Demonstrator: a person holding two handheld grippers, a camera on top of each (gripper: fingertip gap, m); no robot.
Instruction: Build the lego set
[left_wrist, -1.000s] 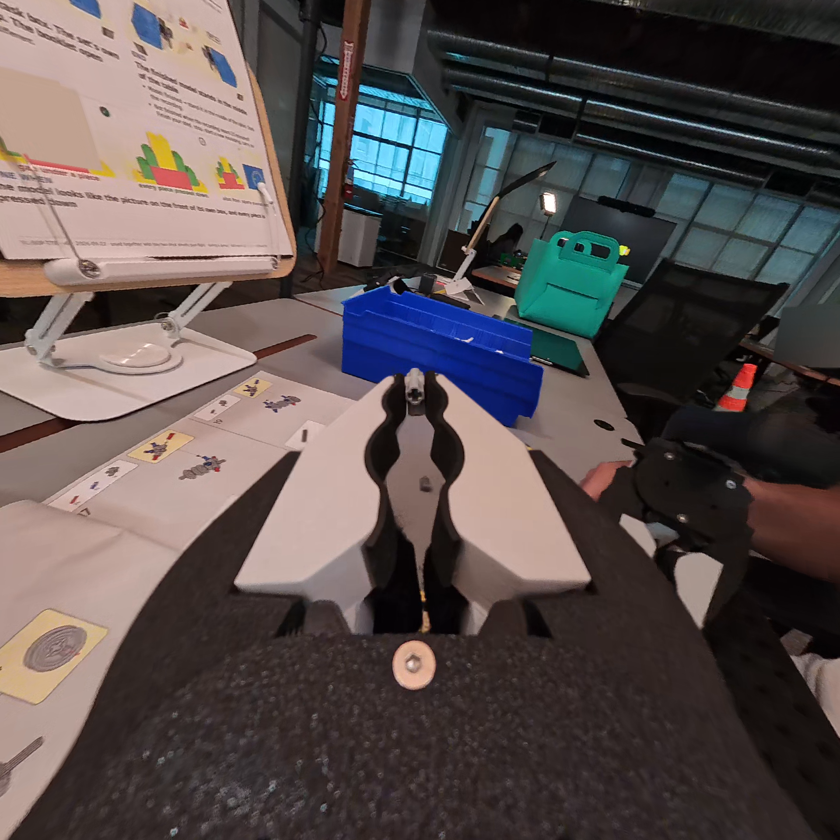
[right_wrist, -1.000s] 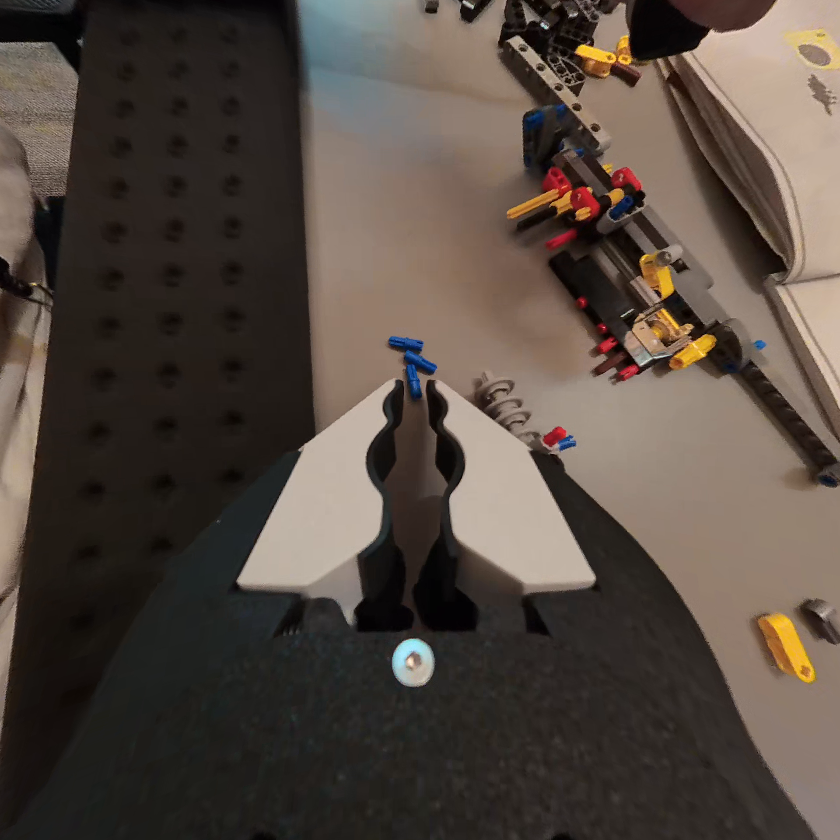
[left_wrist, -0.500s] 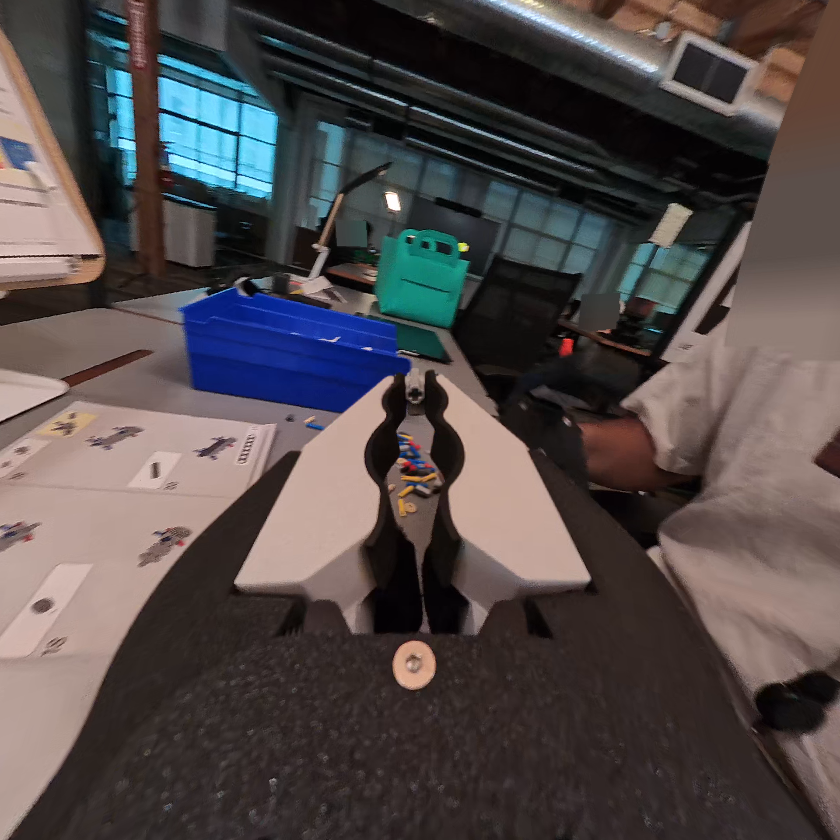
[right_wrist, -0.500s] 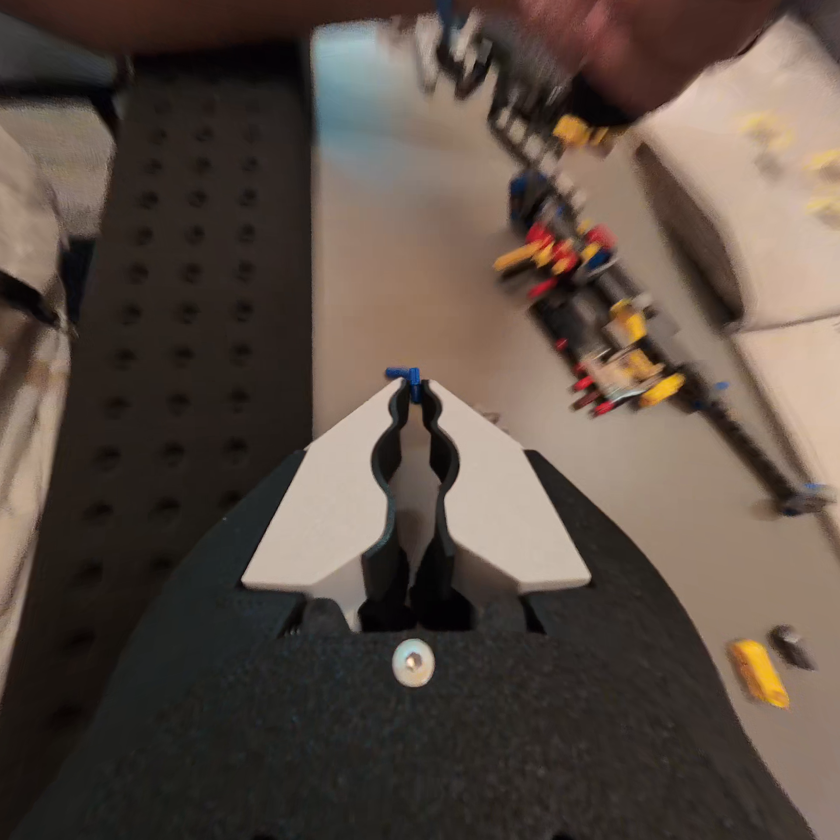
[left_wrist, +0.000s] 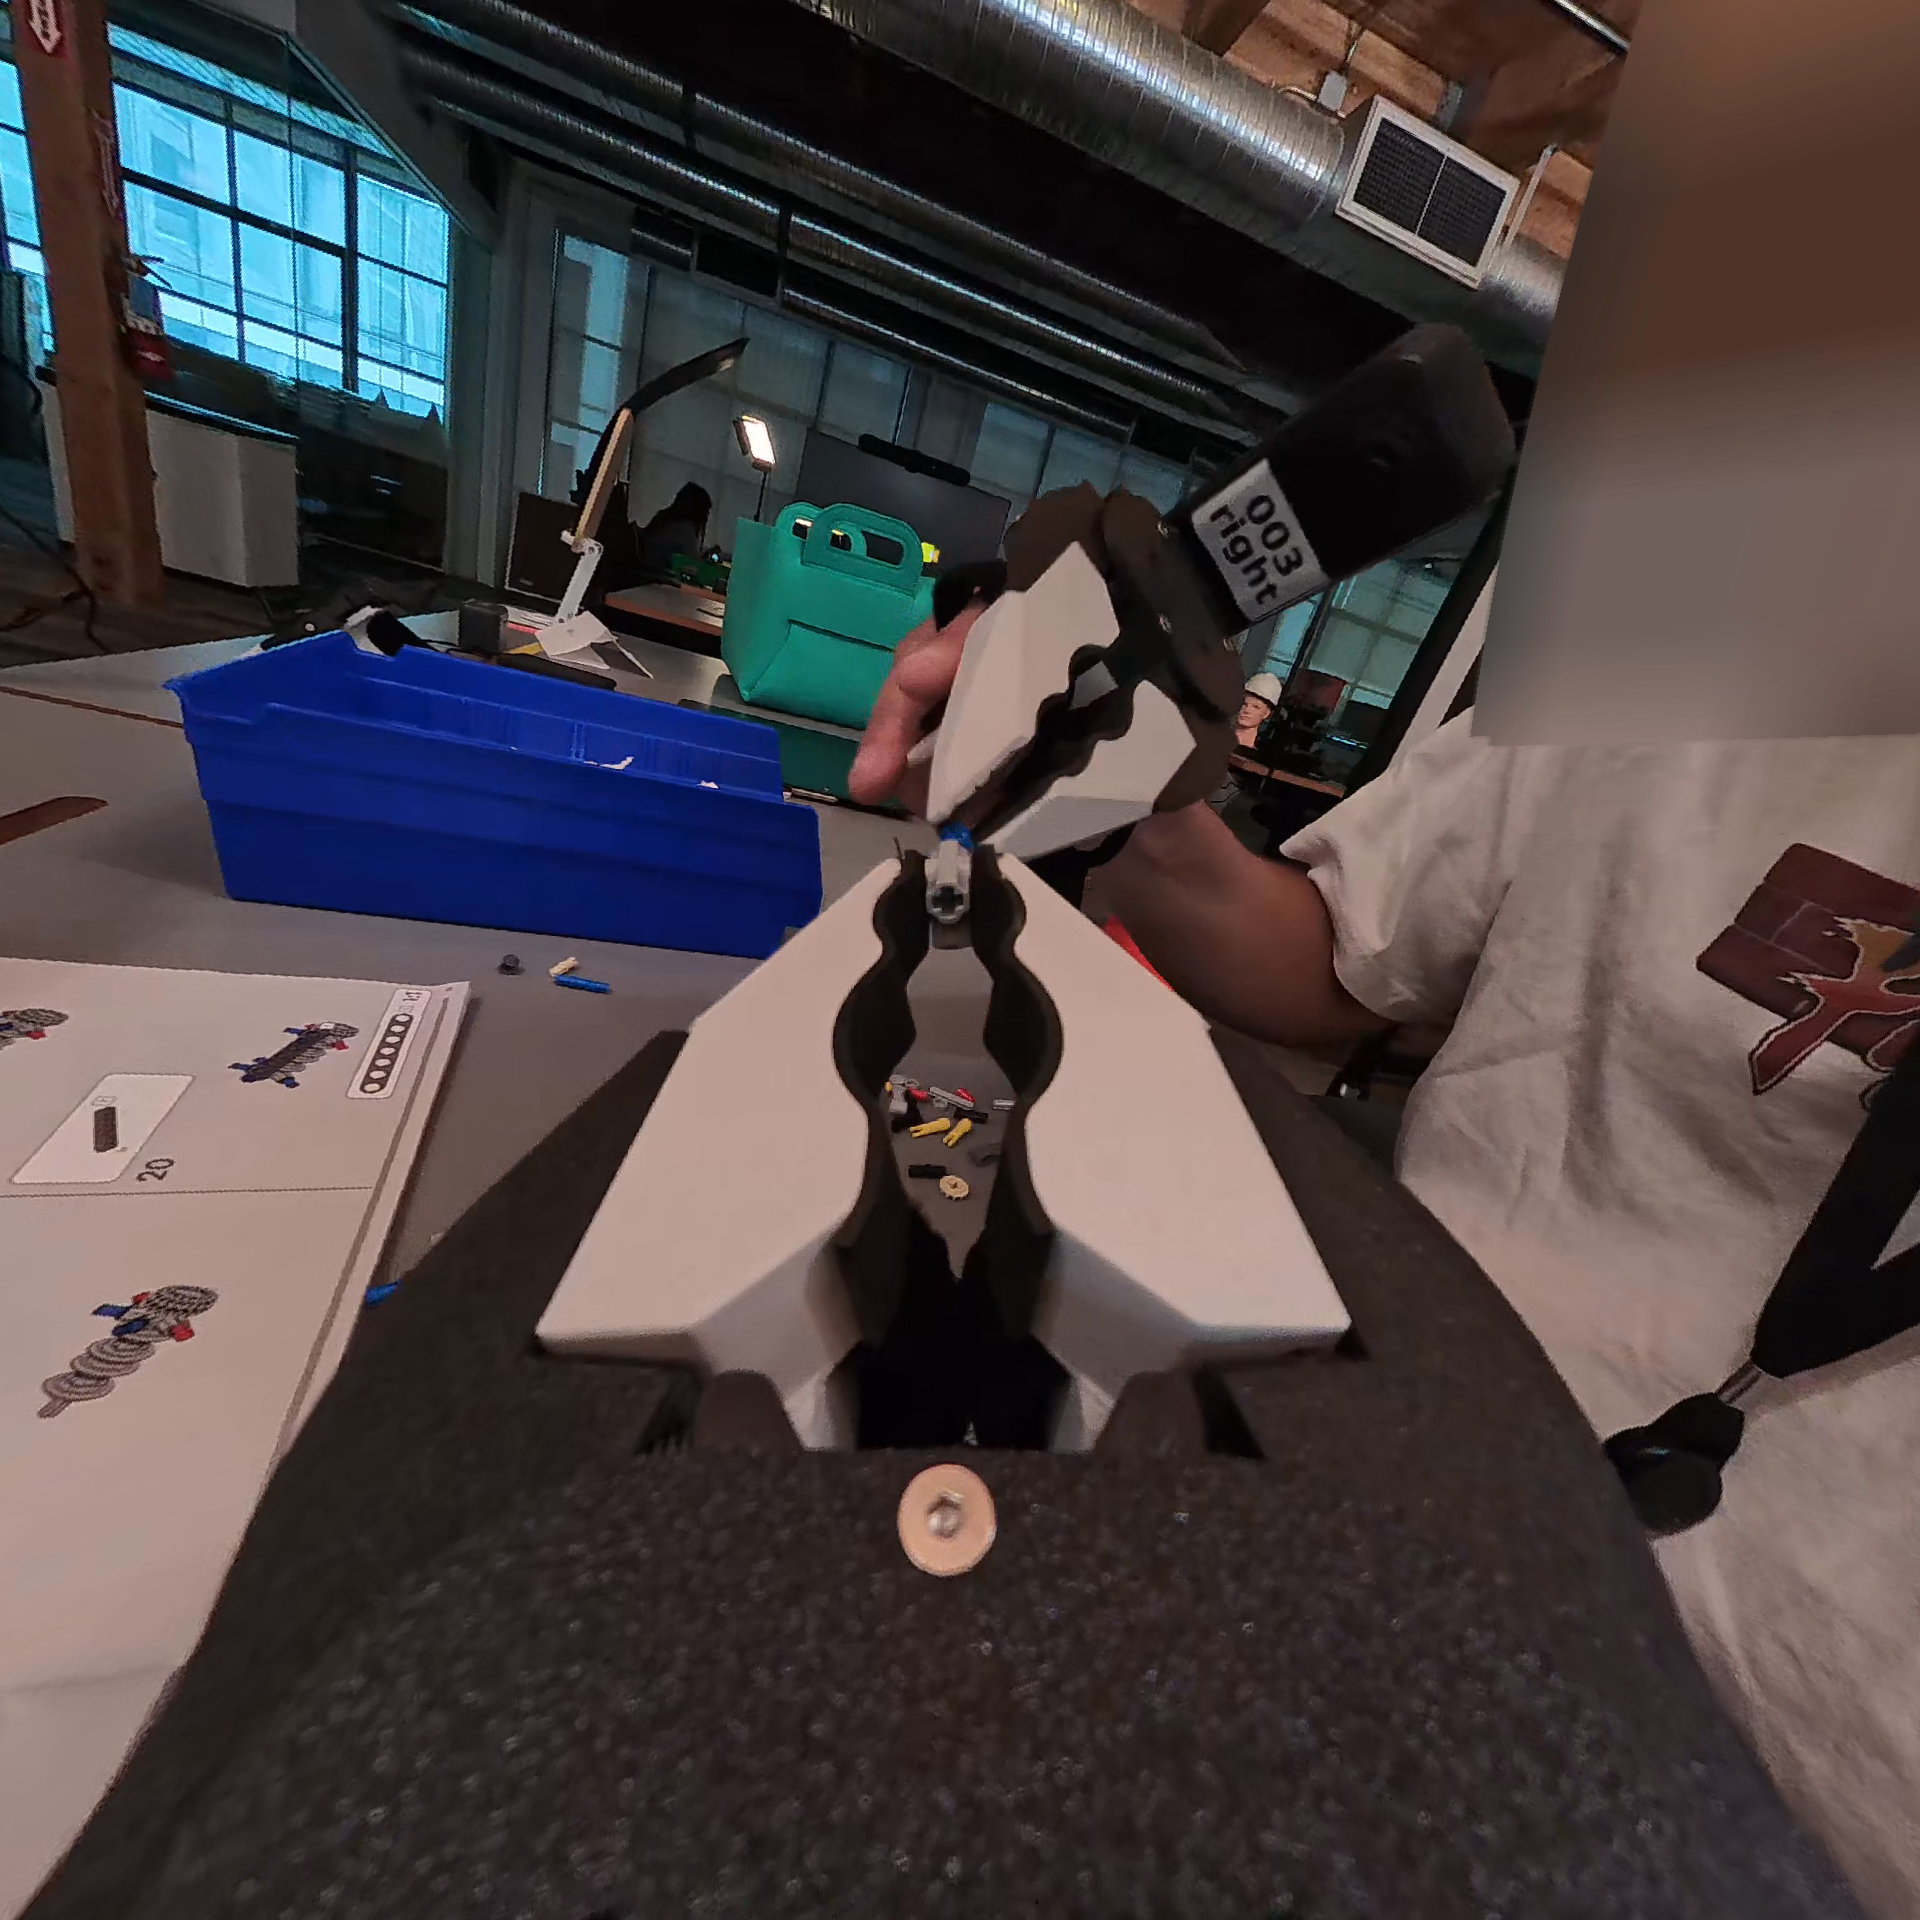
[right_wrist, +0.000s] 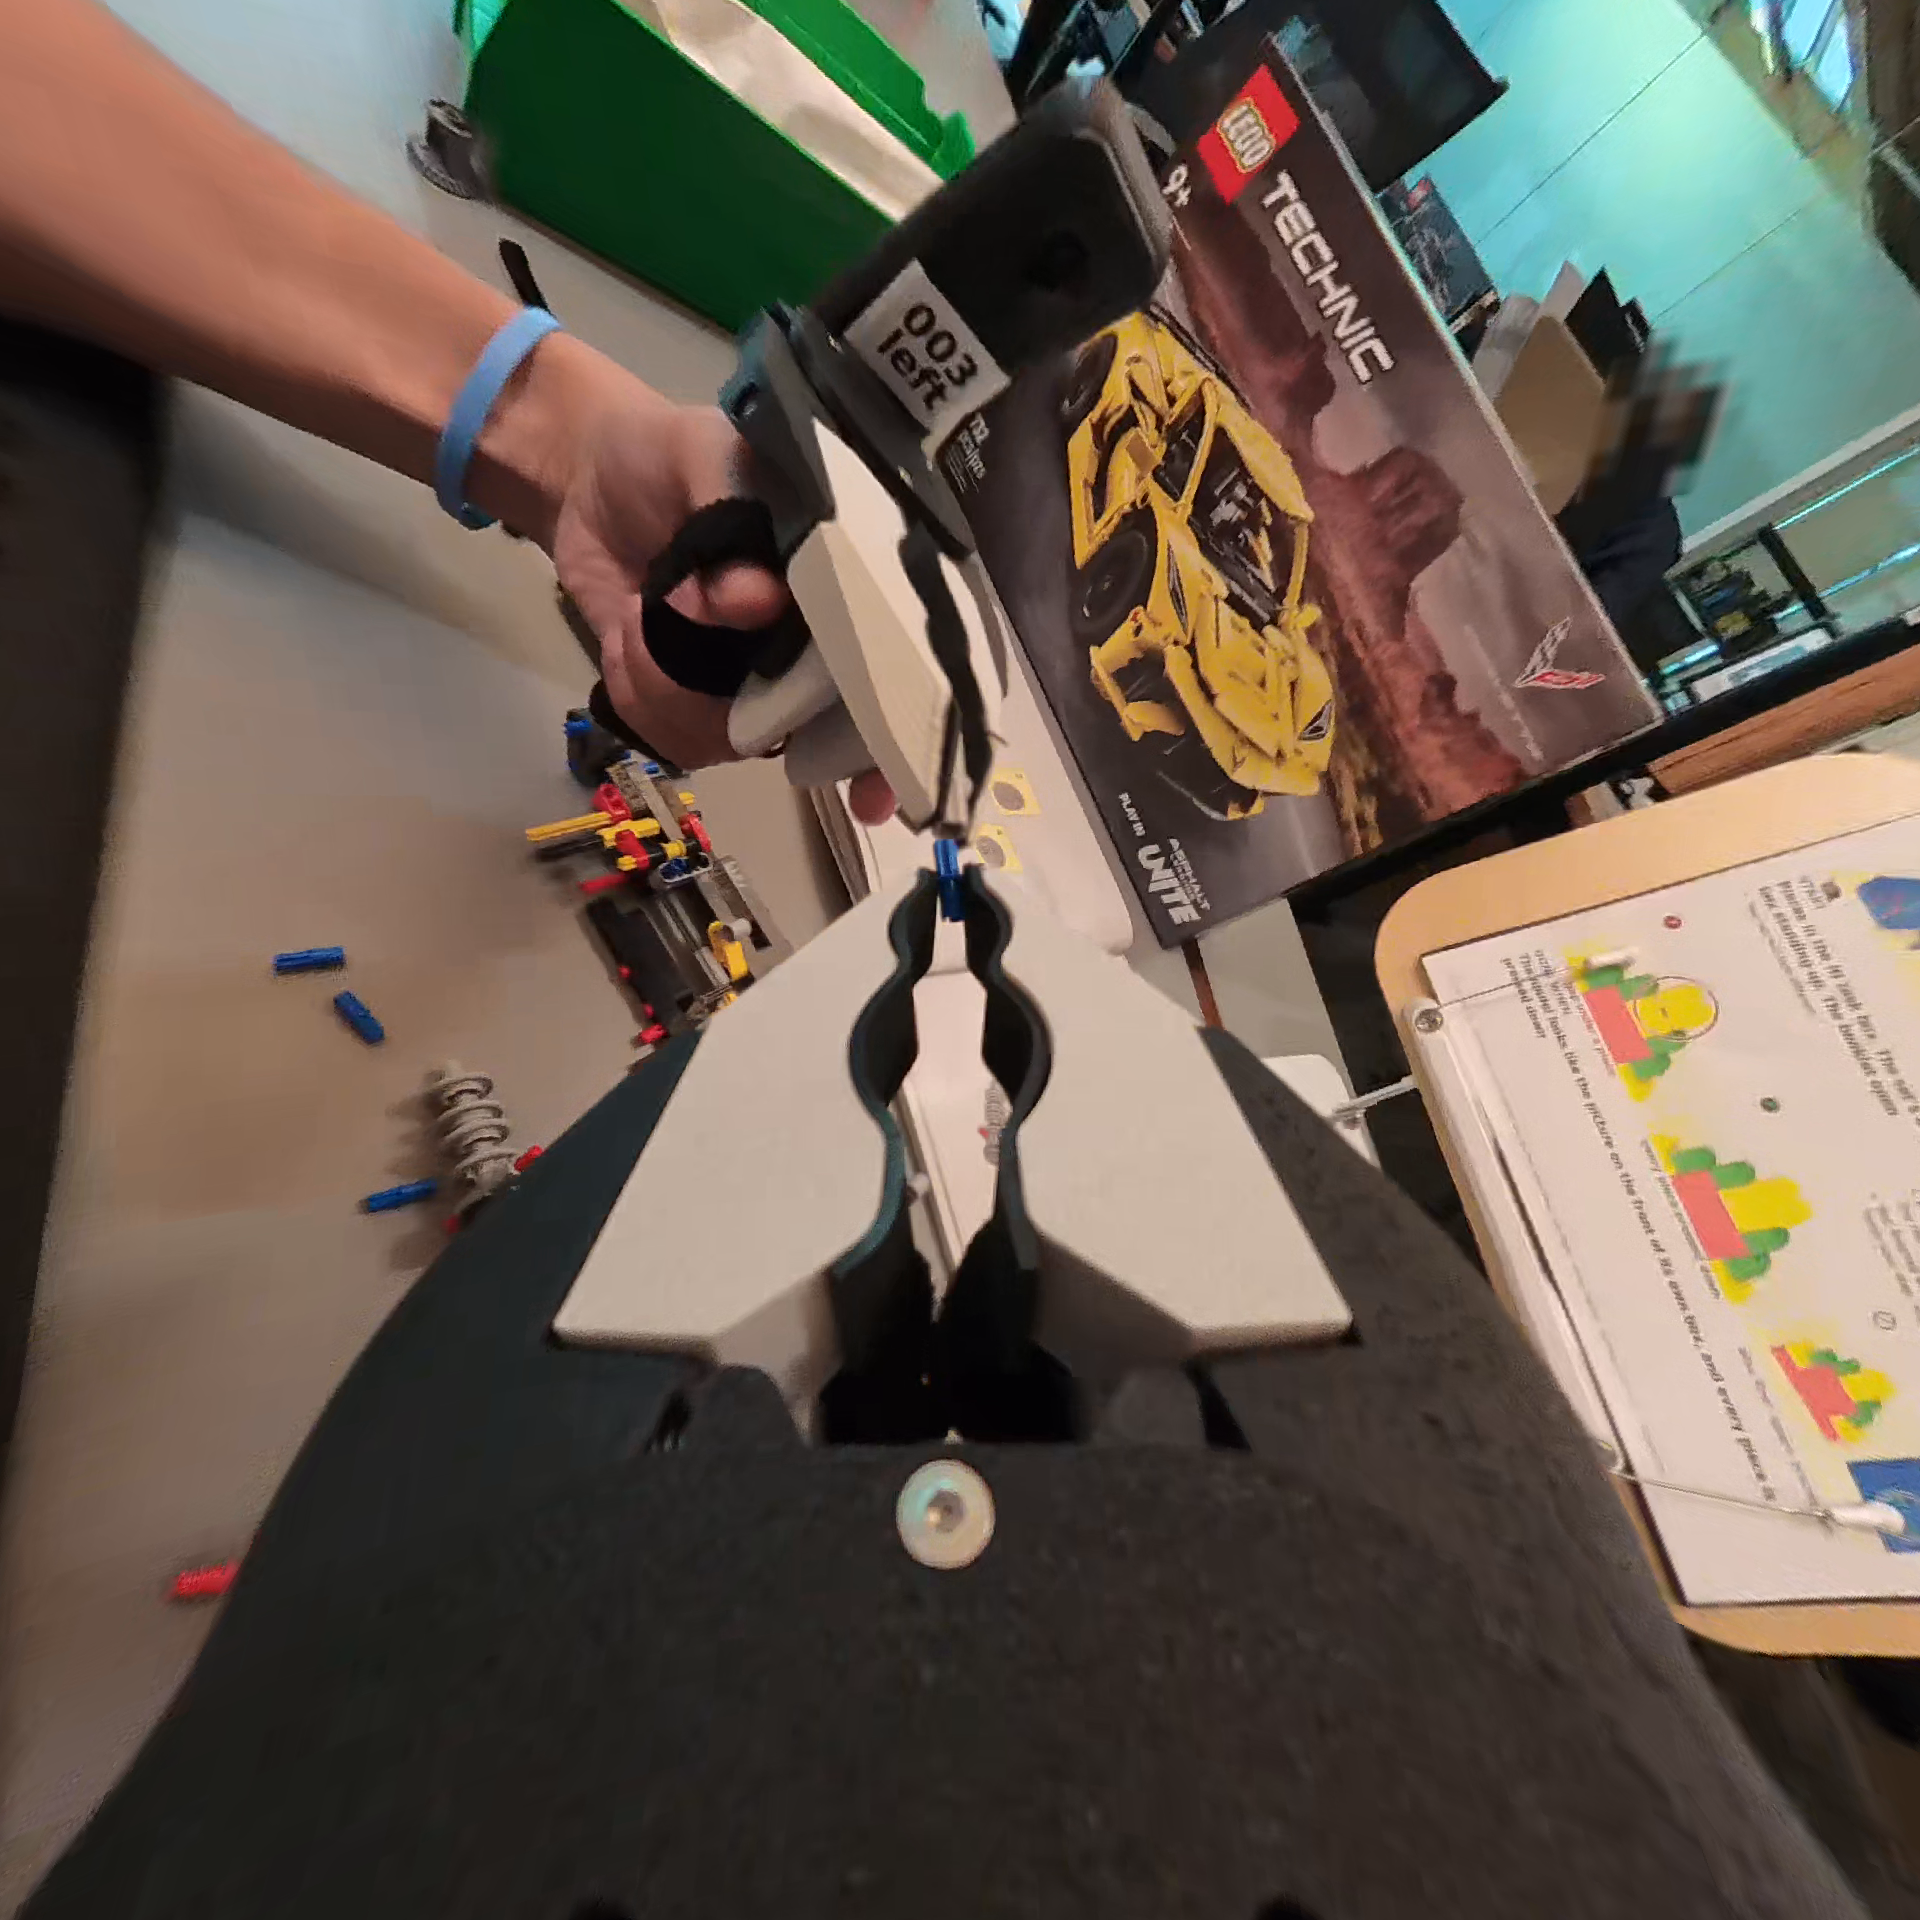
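My left gripper (left_wrist: 948, 873) is shut on a small grey connector (left_wrist: 948, 896) held in the air. My right gripper (right_wrist: 945, 885) is shut on a blue pin (right_wrist: 945, 891). The two grippers meet tip to tip above the table. In the left wrist view the right gripper (left_wrist: 961, 823) comes down from the upper right, and its blue pin (left_wrist: 958, 831) touches the top of the connector. In the right wrist view the left gripper (right_wrist: 935, 816) hangs just above the pin. The partly built model (right_wrist: 665, 904) lies on the table below.
Loose blue pins (right_wrist: 308, 961), a grey spring piece (right_wrist: 473, 1127) and a red piece (right_wrist: 203, 1579) lie on the table. An open booklet (left_wrist: 208, 1091), a blue bin (left_wrist: 499, 790), the set's box (right_wrist: 1299, 499) and a sheet on a stand (right_wrist: 1704, 1195) surround the work area. Less than 4 cm separates the two grippers' tips. From the left gripper's tips to the partly built model (right_wrist: 665, 904) is close to 15 cm.
My right gripper closed on a blue pin on the table and lifted it. Both grippers swung towards each other and now meet tip to tip in the air.
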